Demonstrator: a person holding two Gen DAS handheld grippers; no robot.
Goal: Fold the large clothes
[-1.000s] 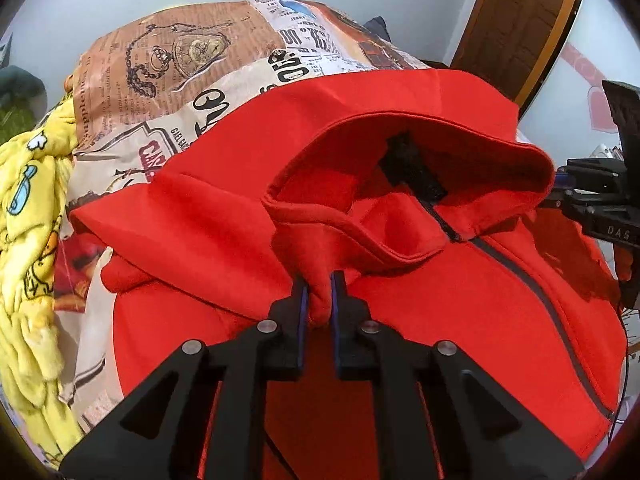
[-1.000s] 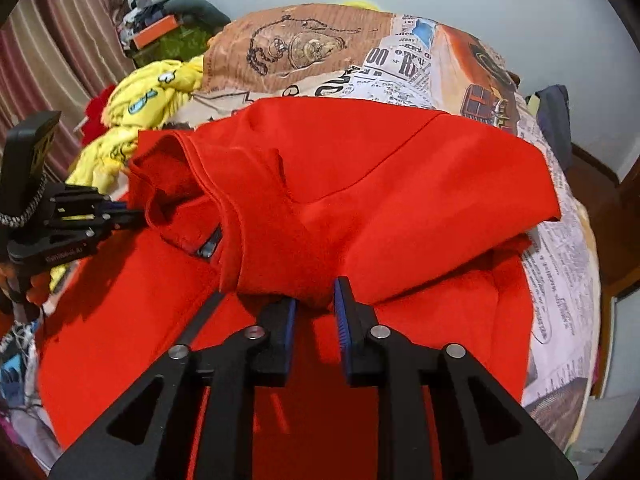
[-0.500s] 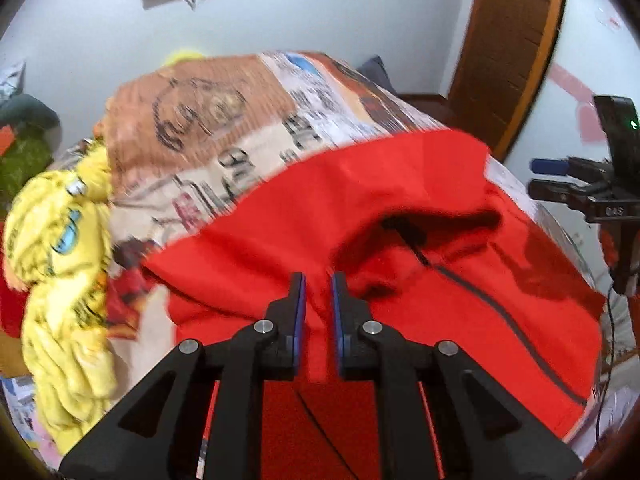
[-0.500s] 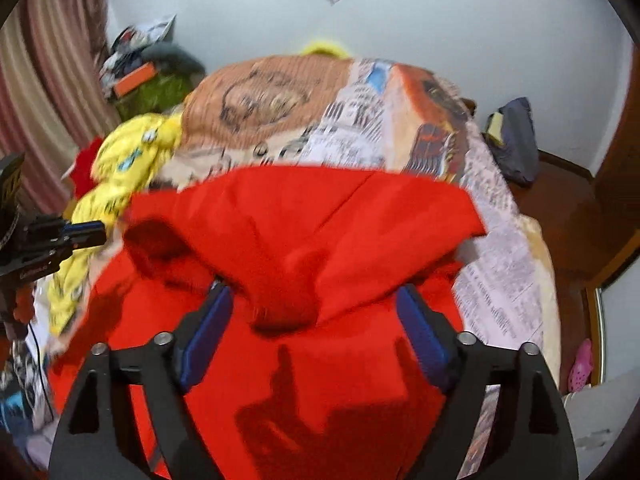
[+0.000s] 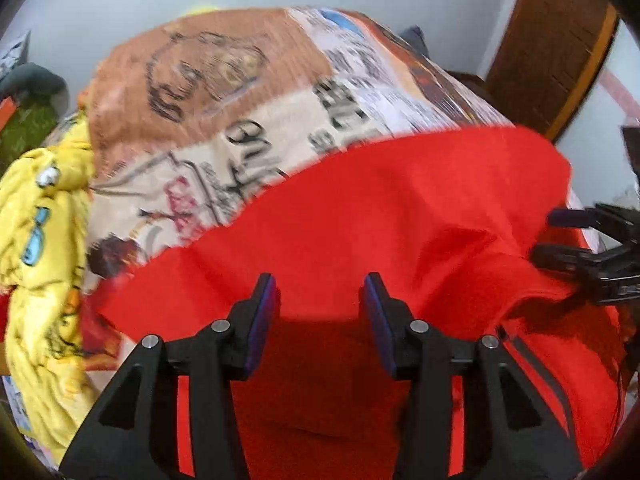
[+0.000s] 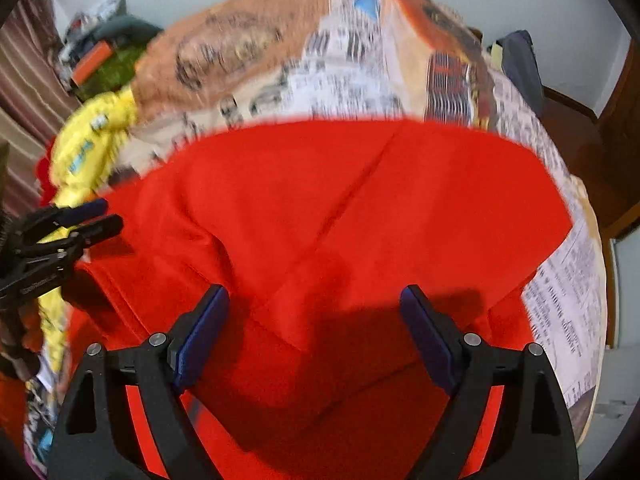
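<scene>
Left wrist view: left gripper (image 5: 320,296) gapes empty, right gripper (image 6: 314,308) wide and empty too over the red zip jacket (image 6: 360,208); smooth the folded flap toward 12 o'clock before regripping.

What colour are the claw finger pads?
Blue pads on black fingers, clearest in the right wrist view.

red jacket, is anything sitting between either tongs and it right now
Nothing visible. The left tongs and right tongs both hang open directly over the red jacket, with only bare red fabric between their fingers. The yellow blanket lies off to the side.
</scene>
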